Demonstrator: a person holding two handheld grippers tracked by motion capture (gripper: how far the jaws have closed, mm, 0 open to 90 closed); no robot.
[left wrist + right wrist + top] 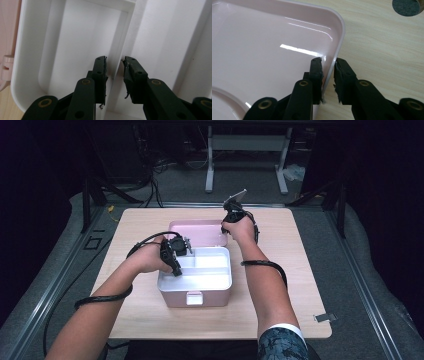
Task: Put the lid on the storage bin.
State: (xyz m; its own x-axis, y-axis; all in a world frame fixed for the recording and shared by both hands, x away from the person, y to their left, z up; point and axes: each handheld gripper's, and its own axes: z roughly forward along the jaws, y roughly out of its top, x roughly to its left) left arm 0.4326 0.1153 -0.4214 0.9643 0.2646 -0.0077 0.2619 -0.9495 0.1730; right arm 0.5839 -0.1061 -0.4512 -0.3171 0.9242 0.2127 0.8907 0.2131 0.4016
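The pink box (196,292) sits mid-surface (280,310), its white tray (30,75) inside and its pink lid (267,50) lying open behind. The left gripper (115,61) straddles the tray's divider wall (119,50), jaws partly open, one each side; whether the pads press it, I cannot tell. The right gripper (328,62) straddles the lid's rim near its corner, left jaw against it, right one slightly apart.
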